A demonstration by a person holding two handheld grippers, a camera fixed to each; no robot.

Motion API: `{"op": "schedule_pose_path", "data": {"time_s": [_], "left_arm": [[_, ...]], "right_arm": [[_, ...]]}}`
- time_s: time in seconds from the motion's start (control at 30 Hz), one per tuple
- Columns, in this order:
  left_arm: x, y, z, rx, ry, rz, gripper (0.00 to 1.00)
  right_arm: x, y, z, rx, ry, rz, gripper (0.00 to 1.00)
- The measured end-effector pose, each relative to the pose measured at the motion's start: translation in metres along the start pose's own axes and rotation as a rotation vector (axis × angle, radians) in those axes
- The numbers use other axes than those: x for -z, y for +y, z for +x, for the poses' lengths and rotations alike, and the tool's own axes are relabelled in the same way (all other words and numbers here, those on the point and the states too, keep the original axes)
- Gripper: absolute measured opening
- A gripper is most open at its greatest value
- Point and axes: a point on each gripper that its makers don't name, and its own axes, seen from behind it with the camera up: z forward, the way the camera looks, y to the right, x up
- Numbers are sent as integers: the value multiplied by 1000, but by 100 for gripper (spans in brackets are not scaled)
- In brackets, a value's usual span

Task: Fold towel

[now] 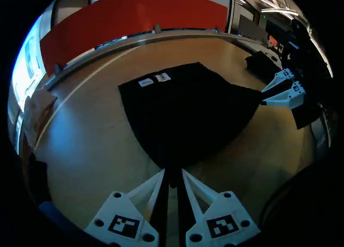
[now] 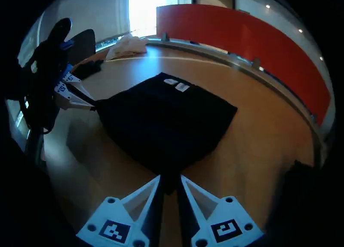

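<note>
Nearest the camera, the left claw [image 1: 172,178] has its two fingers drawn together on a corner of the black towel [image 1: 185,114], with the dark cloth pinched between them. The right claw [image 2: 171,180] is likewise clamped on the neighbouring corner of the same edge. Each claw takes one end of that edge, probably so the edge stays stretched between them and can travel as a straight line rather than sagging in the middle. From the two pinched corners the towel spreads away and lies on the wooden table [image 1: 94,148], near its middle, apparently already doubled. Two white tags [image 1: 155,79] sit face up at its far edge, and that edge looks like the natural target for the held one. Beyond the towel, a crumpled beige cloth [image 2: 127,45] rests by the table's curved far edge, well apart from the work, and a red panel [image 1: 129,19] stands behind the table.
</note>
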Motion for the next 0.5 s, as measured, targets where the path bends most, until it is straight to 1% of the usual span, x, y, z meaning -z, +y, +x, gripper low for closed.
{"op": "schedule_pose_path", "data": {"time_s": [0.27, 0.4, 0.5], "left_arm": [[31, -1, 24, 14, 16, 9, 12], [47, 0, 34, 21, 16, 7, 12], [59, 3, 42, 15, 16, 5, 12]], "right_arm": [[30, 2, 34, 9, 44, 7, 18], [46, 1, 45, 25, 56, 13, 18], [56, -1, 51, 41, 60, 13, 18]]}}
